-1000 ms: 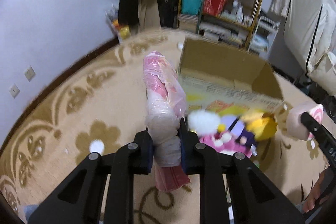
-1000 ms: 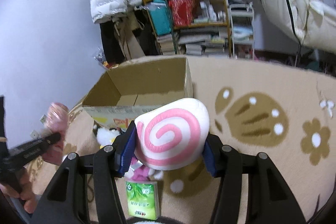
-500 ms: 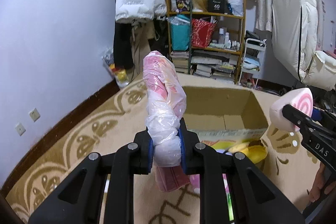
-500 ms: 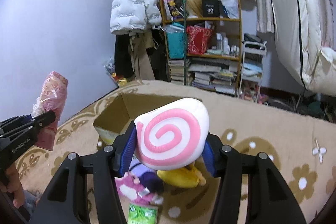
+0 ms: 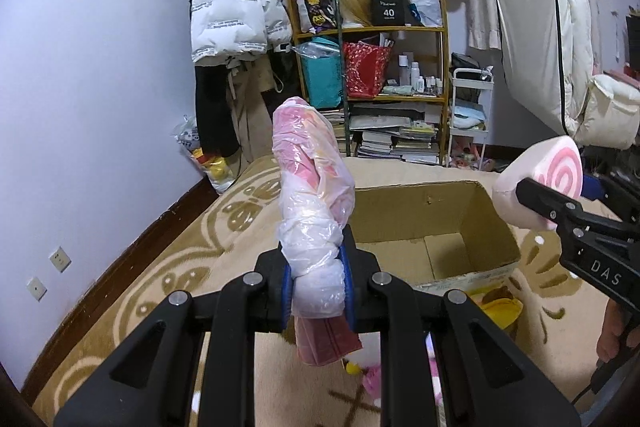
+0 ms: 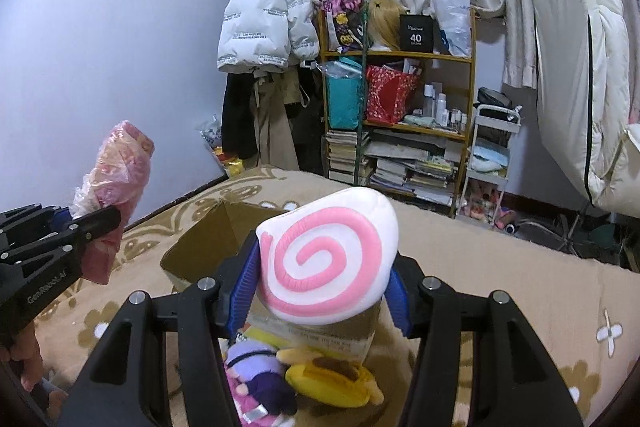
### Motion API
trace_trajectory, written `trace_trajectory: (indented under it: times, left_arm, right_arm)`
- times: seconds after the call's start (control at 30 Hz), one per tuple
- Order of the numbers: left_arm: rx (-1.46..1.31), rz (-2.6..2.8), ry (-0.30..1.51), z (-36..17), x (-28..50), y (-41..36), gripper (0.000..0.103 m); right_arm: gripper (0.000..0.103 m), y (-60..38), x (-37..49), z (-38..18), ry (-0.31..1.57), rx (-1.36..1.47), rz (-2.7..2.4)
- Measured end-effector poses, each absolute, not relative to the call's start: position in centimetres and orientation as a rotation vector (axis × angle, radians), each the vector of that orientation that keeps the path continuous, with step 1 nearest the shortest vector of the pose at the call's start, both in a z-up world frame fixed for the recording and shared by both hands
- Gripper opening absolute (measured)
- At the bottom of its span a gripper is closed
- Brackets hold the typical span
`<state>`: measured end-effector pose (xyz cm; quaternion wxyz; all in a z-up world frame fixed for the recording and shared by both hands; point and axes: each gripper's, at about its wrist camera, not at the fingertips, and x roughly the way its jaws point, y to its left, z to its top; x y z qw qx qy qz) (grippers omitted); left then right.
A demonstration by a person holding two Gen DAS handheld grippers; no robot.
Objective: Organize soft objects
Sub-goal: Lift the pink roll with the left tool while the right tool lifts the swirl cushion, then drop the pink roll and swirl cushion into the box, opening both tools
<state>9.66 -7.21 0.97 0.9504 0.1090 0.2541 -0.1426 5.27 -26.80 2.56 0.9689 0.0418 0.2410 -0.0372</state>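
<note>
Left gripper: your jaws pinched the pink soft item wrapped in clear plastic at its lower end, aloft beside the open brown cardboard box.
Right gripper: your jaws clamped the white plush cushion with a pink spiral across its sides, above the box's near edge.
Box: it looked empty; other plush toys lay on the beige patterned carpet before it.
Advice: you had to carry each piece over the opening before releasing; the tall bundle could tip out.

Cardboard box interior mostly hidden behind swirl plush; purple plush partly behind tool finger.
</note>
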Motion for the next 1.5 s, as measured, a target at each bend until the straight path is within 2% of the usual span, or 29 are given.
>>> trace_trajectory:
  times: [0.37,0.77,0.8,1.13,1.17,1.23,1.33,1.4,1.5]
  left_arm:
    - [0.195,-0.329,0.563,-0.6,13.3,-8.4,0.019]
    - [0.170,-0.383,0.714,-4.2,16.3,-9.2,0.019]
    - [0.171,-0.383,0.723,-4.5,16.3,-9.3,0.020]
    - [0.185,-0.359,0.792,-6.1,17.0,-9.0,0.028]
    - [0.183,-0.352,0.793,-6.1,17.1,-8.9,0.030]
    - [0.180,-0.346,0.787,-5.9,16.9,-8.7,0.047]
    - [0.176,-0.348,0.758,-5.1,16.3,-8.5,0.054]
    - [0.183,-0.341,0.739,-4.5,15.9,-8.5,0.061]
    - [0.175,-0.334,0.732,-3.7,15.4,-8.2,0.070]
  right_arm:
    - [0.059,-28.0,8.2,1.0,0.488,0.121,-0.028]
    - [0.061,-28.8,10.4,-2.5,0.535,0.176,0.005]
    - [0.064,-28.8,10.5,-2.7,0.536,0.174,0.000]
    - [0.067,-28.2,10.6,-3.3,0.570,0.157,0.040]
    - [0.070,-28.1,10.6,-3.3,0.572,0.149,0.047]
    - [0.072,-27.6,10.4,-3.1,0.571,0.120,0.052]
    - [0.079,-27.2,10.0,-2.9,0.567,0.102,0.053]
    - [0.092,-27.0,9.4,-2.4,0.541,0.102,0.049]
    - [0.098,-26.7,8.7,-1.7,0.520,0.097,0.039]
